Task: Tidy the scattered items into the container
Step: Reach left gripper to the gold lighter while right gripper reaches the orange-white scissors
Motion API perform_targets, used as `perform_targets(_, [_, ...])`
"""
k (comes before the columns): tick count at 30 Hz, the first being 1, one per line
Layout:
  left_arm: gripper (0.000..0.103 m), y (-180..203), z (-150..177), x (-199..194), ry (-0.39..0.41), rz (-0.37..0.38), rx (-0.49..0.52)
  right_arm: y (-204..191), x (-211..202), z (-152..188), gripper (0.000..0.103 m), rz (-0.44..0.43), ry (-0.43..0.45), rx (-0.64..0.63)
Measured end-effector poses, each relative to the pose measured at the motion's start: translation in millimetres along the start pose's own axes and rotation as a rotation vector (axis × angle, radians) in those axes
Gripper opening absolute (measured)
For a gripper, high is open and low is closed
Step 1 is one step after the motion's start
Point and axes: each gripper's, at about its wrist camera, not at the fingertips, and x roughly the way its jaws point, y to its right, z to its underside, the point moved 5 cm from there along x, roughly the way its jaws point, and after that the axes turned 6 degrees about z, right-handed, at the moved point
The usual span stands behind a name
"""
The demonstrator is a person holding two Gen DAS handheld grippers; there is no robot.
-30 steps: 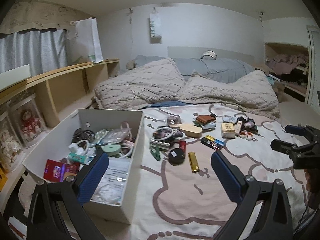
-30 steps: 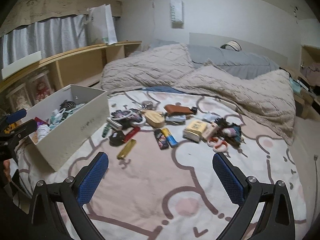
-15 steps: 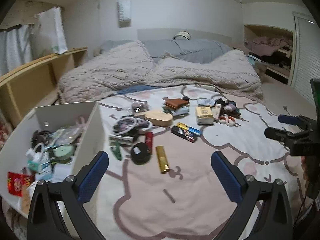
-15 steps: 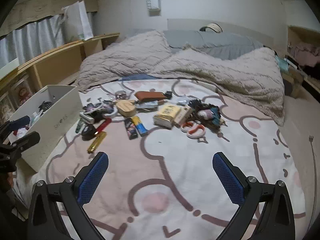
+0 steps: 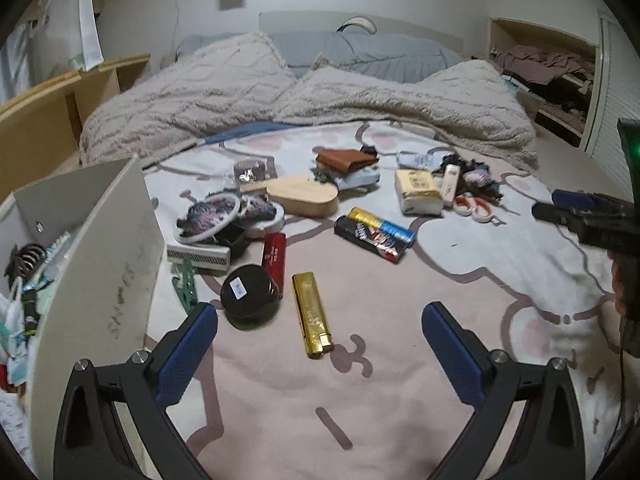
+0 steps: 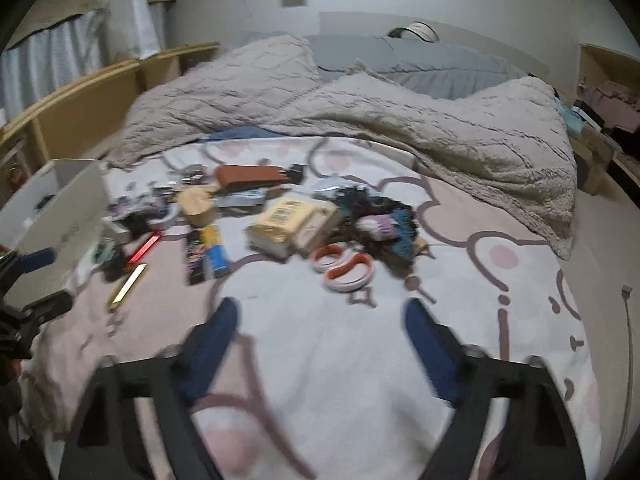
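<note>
Left of frame, the white container (image 5: 100, 256) stands on the bed; centre, the gold lighter (image 5: 312, 314), stiff, light and slick, best pinched across its narrow sides; left claw (image 5: 320, 336) released above it; right claw (image 6: 320, 332) narrowing, empty, short of the scissors (image 6: 344, 266).

Your left claw (image 5: 320, 344) hangs just behind the gold lighter (image 5: 312, 314), lying flat lengthwise; the white container (image 5: 96, 264), part-filled, stands at its left, other scattered items (image 5: 304, 200) beyond.
</note>
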Motion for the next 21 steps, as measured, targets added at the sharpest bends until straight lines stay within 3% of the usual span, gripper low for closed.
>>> perform_targets(5, [0.102, -11.5, 8.7, 22.7, -0.036, 0.003, -0.067, 16.2, 36.8, -7.5, 0.052, 0.038, -0.052, 0.037])
perform_targets(12, [0.101, -13.6, 19.0, 40.3, -0.071, 0.003, -0.080, 35.3, 81.2, -13.9, 0.051, 0.063, -0.158, 0.157])
perform_targets(17, [0.101, -11.6, 28.5, 53.9, -0.110, 0.011, -0.092, 35.1, 111.7, -9.2, 0.051, 0.138, -0.230, 0.124])
perform_targets(21, [0.101, -14.8, 34.4, 60.0, -0.132, 0.011, -0.118, 30.1, 120.3, -4.7, 0.051, 0.171, -0.225, 0.068])
